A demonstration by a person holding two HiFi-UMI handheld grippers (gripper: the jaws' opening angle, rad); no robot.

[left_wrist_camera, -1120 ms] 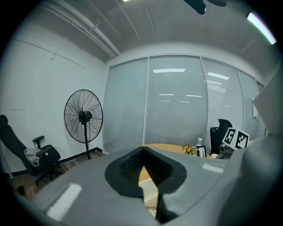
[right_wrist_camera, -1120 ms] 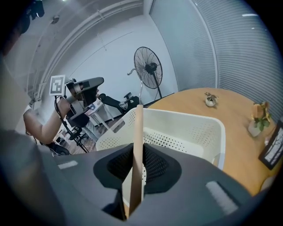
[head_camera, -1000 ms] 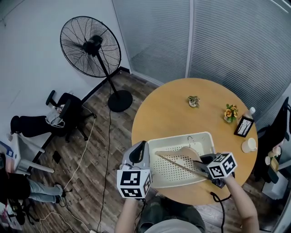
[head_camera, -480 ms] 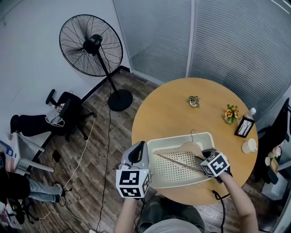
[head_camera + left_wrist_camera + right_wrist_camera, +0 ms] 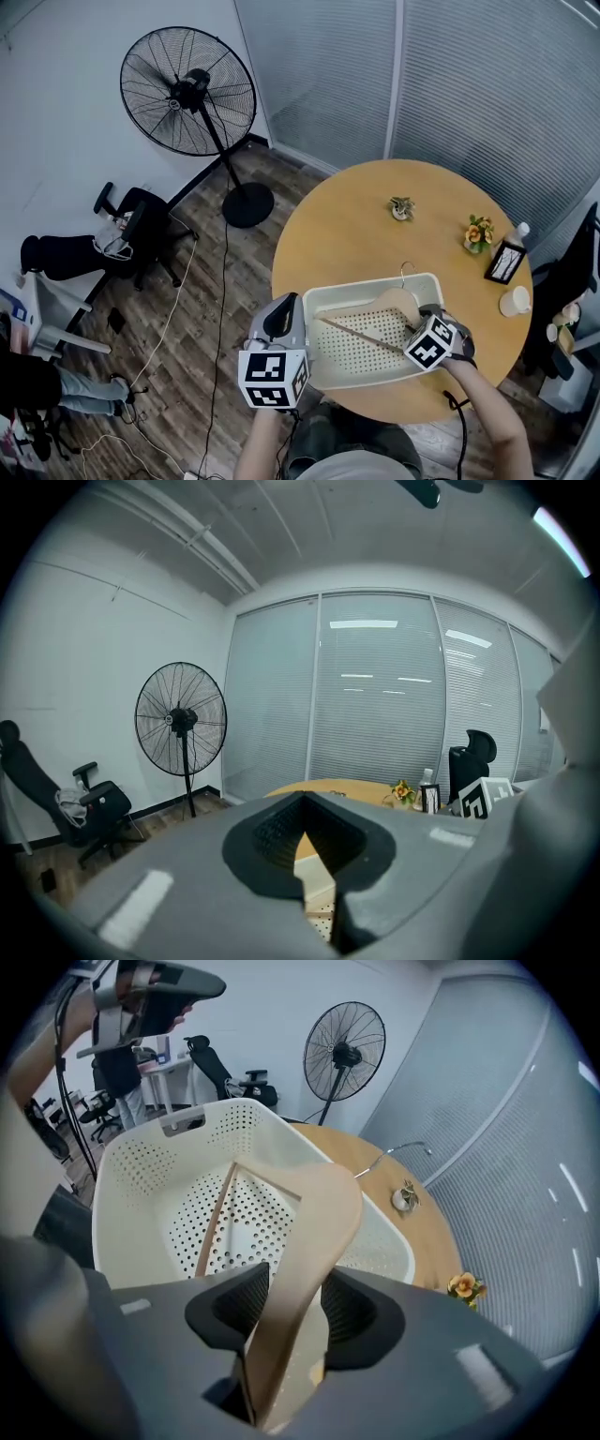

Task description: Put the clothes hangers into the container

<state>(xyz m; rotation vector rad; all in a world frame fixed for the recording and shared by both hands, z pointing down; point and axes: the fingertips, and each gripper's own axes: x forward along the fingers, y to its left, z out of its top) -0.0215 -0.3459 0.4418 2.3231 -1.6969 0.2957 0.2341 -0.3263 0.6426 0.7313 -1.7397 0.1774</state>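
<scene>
A wooden clothes hanger (image 5: 396,306) with a metal hook lies tilted in the white perforated container (image 5: 328,292) on the round table; its hook sticks out over the far rim. My right gripper (image 5: 418,330) points down into the container's right end. In the right gripper view the hanger (image 5: 309,1232) runs between the jaws, which have just been opening and now stand open with a gap beside the wood. The container (image 5: 150,1176) fills that view. My left gripper (image 5: 286,314) hovers at the container's left edge, its jaws shut (image 5: 305,841) on nothing.
On the round wooden table (image 5: 347,225), beyond the container, stand a small plant (image 5: 400,208), a flower pot (image 5: 476,231), a picture frame (image 5: 503,261) and a cup (image 5: 514,300). A standing fan (image 5: 187,94) and an office chair (image 5: 141,225) stand on the floor to the left.
My right gripper has sunk towards the container and rolled, and its jaws have opened. The hanger has dropped lower into the container. The left gripper has stayed put.
</scene>
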